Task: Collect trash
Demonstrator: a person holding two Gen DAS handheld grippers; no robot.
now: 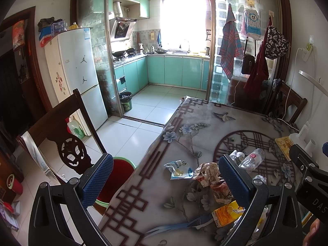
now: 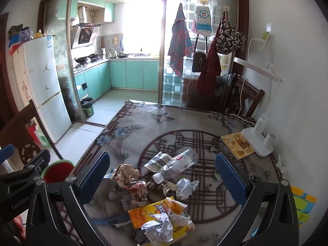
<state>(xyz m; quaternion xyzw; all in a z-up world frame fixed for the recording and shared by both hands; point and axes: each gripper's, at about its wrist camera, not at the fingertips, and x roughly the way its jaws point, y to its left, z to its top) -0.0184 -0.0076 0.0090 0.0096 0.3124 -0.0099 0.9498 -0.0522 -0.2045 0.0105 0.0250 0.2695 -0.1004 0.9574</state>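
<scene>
Flower-patterned tablecloth (image 2: 131, 135) carries a clear plastic bottle (image 2: 176, 166) and crumpled papers (image 2: 131, 182); left gripper (image 1: 166, 182) and right gripper (image 2: 162, 180) hover with jaws wide apart, apparently holding nothing.

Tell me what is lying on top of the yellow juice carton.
On the yellow juice carton lie a crumpled white paper ball and a torn wrapper. They cover its right half, so anything beneath them cannot be seen.

Glossy patterned tablecloth (image 2: 131, 127), clear crinkled plastic bottle (image 2: 176, 166), crumpled paper (image 2: 185, 187), glossy orange carton (image 2: 149, 213), dark carved wooden chair (image 1: 61, 127)
</scene>
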